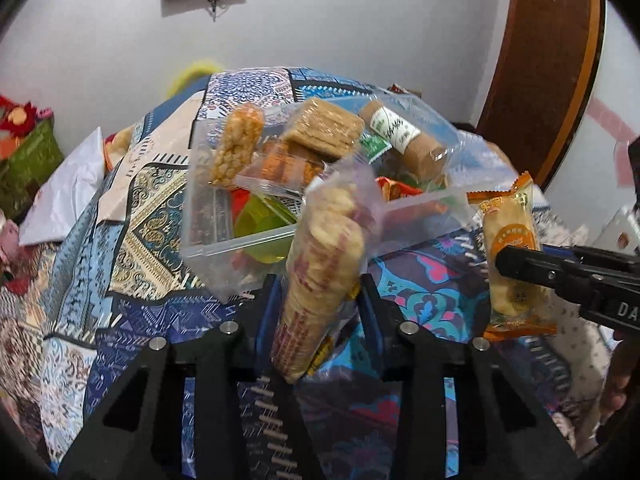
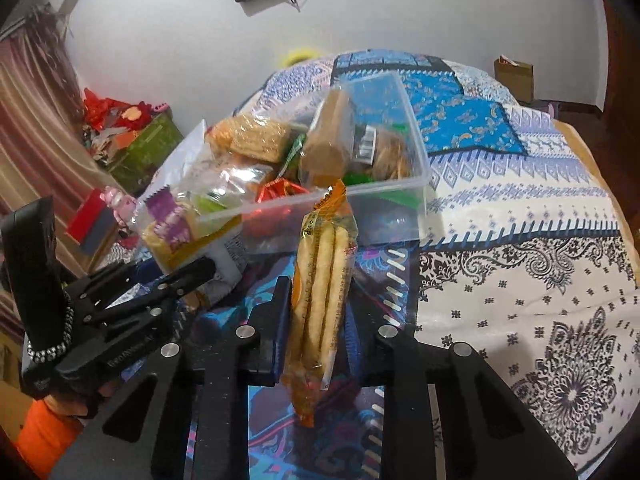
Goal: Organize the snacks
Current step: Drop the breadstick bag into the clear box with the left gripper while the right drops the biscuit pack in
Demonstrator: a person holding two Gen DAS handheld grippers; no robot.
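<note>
A clear plastic box (image 1: 240,240) sits on the patterned bedspread, filled with wrapped snacks: a puffed grain bar (image 1: 238,144), stacked crackers (image 1: 324,128) and a brown roll (image 1: 404,136). My left gripper (image 1: 320,292) is shut on a clear bag of round rice crackers (image 1: 320,256), held upright just in front of the box. My right gripper (image 2: 320,296) is shut on an orange pack of rice crackers (image 2: 324,280), held upright near the box (image 2: 416,152). The right gripper also shows in the left wrist view (image 1: 520,268), to the right of the box, and the left gripper shows in the right wrist view (image 2: 192,272).
The bedspread (image 2: 520,240) spreads wide to the right of the box. A green basket with red items (image 2: 140,148) and a red box (image 2: 90,216) stand left of the bed. A white bag (image 1: 68,196) lies at the left edge. A brown door (image 1: 552,60) stands at the back right.
</note>
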